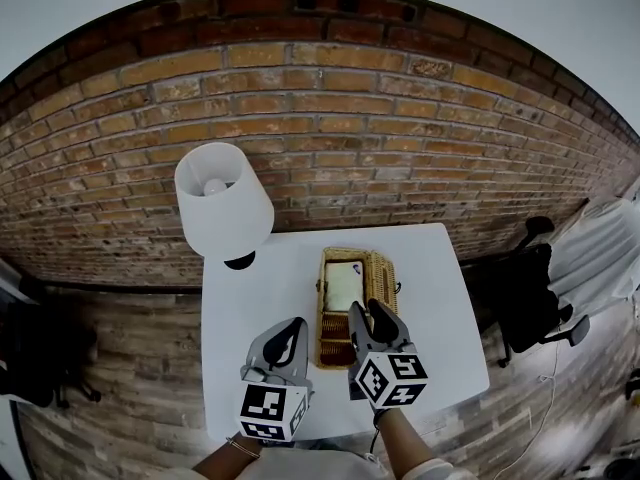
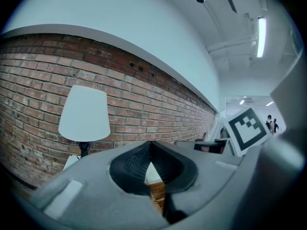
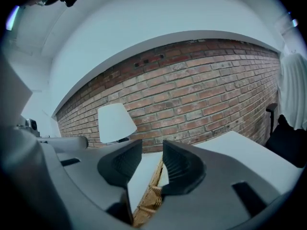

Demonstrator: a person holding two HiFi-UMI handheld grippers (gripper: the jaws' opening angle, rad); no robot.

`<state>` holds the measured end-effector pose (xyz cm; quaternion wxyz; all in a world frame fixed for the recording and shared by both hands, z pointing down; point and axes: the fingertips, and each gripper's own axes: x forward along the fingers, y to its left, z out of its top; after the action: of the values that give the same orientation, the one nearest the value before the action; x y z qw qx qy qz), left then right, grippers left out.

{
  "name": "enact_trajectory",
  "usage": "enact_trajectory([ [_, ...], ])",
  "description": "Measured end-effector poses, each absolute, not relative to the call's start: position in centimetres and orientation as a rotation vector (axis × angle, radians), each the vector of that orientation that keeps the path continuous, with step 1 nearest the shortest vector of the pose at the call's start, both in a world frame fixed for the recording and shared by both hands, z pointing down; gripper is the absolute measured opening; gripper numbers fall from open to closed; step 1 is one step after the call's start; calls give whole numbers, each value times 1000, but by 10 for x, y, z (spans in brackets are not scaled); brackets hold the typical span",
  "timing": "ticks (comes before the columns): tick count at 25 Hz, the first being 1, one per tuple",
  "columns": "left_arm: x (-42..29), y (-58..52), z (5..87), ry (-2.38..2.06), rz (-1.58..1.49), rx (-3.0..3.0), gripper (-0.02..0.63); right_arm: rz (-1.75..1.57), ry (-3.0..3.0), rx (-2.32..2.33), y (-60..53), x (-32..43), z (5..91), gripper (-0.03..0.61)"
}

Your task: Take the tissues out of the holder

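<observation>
A woven wicker tissue holder (image 1: 386,276) stands lengthwise in the middle of the white table (image 1: 440,298), with a pale pack of tissues (image 1: 343,286) showing in its top opening. My right gripper (image 1: 368,314) hovers over the holder's near end with its jaws open and nothing between them. The right gripper view shows the gap (image 3: 152,145) with the holder's wicker edge (image 3: 147,200) below it. My left gripper (image 1: 284,344) is beside the holder's near left corner, jaws shut and empty. In the left gripper view its tips (image 2: 151,145) meet above a strip of wicker (image 2: 157,190).
A white-shaded lamp (image 1: 222,200) stands on the table's far left corner. A brick wall (image 1: 340,128) runs behind the table. A black office chair (image 1: 530,288) and a white cloth (image 1: 600,253) are to the right, off the table.
</observation>
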<state>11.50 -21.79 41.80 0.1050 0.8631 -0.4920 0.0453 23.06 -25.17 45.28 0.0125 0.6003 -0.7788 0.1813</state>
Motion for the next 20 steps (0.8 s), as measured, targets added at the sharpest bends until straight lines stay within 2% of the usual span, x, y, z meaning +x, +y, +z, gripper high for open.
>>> enact_trajectory([
  [4,111,-226,420,-1452,126,2533,-9,617,-2353,1817,-273,226,477,171],
  [10,108,-237,424,-1453,139,2532,-9,689,-2189,1714,-300,224,526,221],
  [20,99,-258,439,-1466,168,2489,-9,742,-2028,1610,-328,230,573,225],
])
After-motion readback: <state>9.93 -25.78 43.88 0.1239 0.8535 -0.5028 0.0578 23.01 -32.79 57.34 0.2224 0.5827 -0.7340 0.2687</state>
